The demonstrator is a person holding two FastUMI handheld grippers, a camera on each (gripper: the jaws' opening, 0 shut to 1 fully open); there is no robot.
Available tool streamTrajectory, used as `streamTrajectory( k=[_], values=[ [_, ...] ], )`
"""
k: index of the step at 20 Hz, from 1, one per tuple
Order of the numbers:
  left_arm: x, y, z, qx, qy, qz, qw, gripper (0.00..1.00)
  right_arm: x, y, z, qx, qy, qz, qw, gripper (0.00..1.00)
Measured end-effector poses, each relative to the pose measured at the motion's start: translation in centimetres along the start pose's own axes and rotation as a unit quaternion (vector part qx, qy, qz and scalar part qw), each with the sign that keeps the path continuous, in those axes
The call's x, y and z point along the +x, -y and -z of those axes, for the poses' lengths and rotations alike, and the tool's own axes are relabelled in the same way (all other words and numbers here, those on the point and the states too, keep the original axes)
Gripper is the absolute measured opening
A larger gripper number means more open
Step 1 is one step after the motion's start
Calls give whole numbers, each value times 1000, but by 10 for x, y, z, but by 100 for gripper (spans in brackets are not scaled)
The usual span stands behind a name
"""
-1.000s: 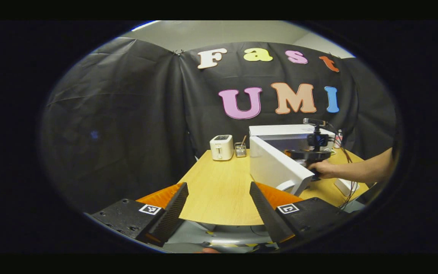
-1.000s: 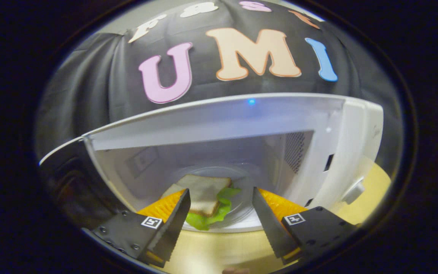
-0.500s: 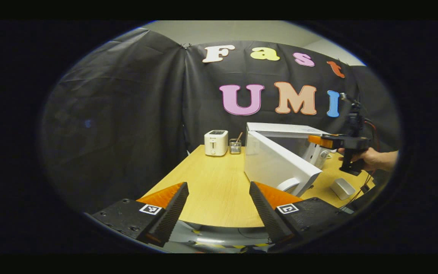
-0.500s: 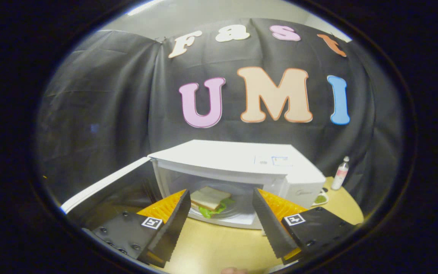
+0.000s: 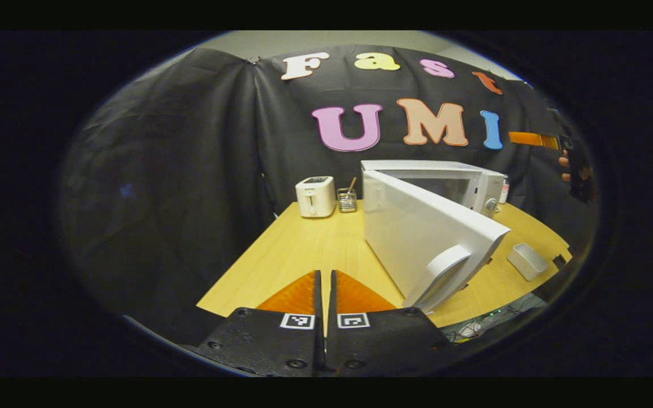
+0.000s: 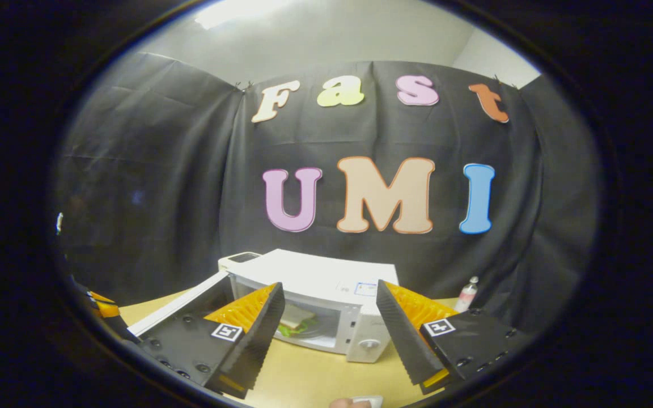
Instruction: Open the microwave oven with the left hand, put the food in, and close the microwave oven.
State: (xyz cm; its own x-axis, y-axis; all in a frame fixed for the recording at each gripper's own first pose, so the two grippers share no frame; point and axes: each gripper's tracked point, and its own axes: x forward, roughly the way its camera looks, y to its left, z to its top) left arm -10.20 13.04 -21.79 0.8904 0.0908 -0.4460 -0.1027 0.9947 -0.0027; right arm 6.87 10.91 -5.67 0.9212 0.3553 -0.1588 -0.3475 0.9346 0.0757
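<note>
The white microwave (image 5: 451, 173) stands on the wooden table (image 5: 304, 249) with its door (image 5: 411, 232) swung wide open, handle (image 5: 440, 272) toward me. My left gripper (image 5: 326, 275) is shut with nothing in it, low over the table's near edge, left of the door. The right gripper (image 5: 533, 139), held by a hand (image 5: 564, 164), hovers high to the right of the oven. In the right gripper view, the right gripper (image 6: 329, 286) is open and empty, well back from the microwave (image 6: 326, 280). A sandwich (image 6: 295, 326) with lettuce lies inside the cavity, beside the open door (image 6: 182, 306).
A white toaster (image 5: 315, 196) and a small jar of utensils (image 5: 347, 199) stand at the table's back, left of the oven. A small white box (image 5: 526, 260) lies on the right. A bottle (image 6: 466, 293) stands behind the microwave's right side.
The right gripper pulled back and up out of the microwave, leaving the sandwich inside. My left gripper's fingers closed together, and it shifted toward the open door.
</note>
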Motion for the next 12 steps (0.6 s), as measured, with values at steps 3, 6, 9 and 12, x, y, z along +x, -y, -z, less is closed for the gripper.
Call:
streamTrajectory(
  k=[3,6,9,12],
  values=[
    [5,20,-3,18,8,25,1000,0,-13,18,-22,-5,19,14,1000,91],
    [14,32,3,48,3,31,998,0,-21,31,-37,0,31,17,999,91],
    [20,45,8,52,1,39,998,0,-28,44,-45,13,32,27,999,91],
    [24,58,9,51,0,50,997,0,-30,55,-54,19,41,35,998,91]
  ],
)
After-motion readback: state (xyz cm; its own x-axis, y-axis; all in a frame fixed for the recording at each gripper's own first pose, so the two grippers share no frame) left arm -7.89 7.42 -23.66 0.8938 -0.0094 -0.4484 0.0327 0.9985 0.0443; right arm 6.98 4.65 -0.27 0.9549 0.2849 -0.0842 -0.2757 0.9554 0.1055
